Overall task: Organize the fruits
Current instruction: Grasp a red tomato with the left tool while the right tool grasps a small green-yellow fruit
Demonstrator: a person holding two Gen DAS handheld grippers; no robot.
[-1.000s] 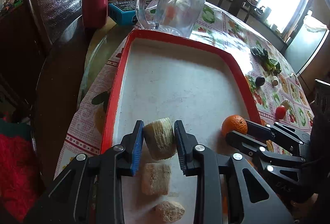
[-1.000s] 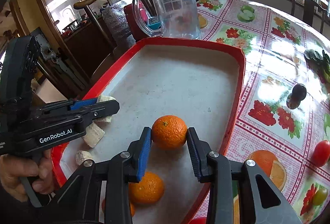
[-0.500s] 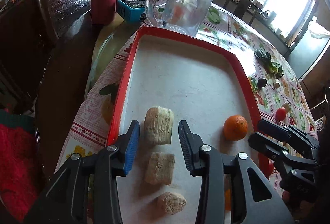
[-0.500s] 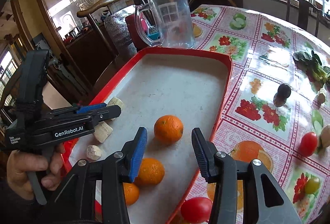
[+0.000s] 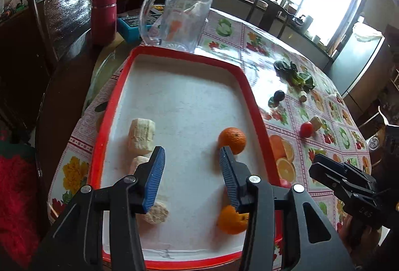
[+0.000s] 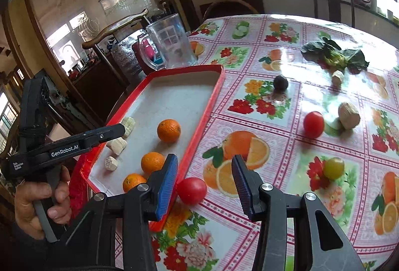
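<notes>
Fruits are split: three oranges (image 6: 168,130) and three pale chunks (image 6: 116,145) sit in the red tray (image 6: 199,118); tomatoes (image 6: 191,190), a dark plum (image 6: 280,82) and a green fruit (image 6: 334,168) lie loose on the tablecloth (image 6: 286,196). Our left gripper (image 5: 192,172) has just been opening, jaws apart, nothing between them, over the tray's near half. Our right gripper (image 6: 204,177) stands apart too, empty, over the tray's outer rim with the nearest tomato just below. We'd guess that tomato comes next. Risks: it's round and smooth, so a pad hitting off-centre could roll it off along the glossy cloth; the left pad could also catch the rim.
</notes>
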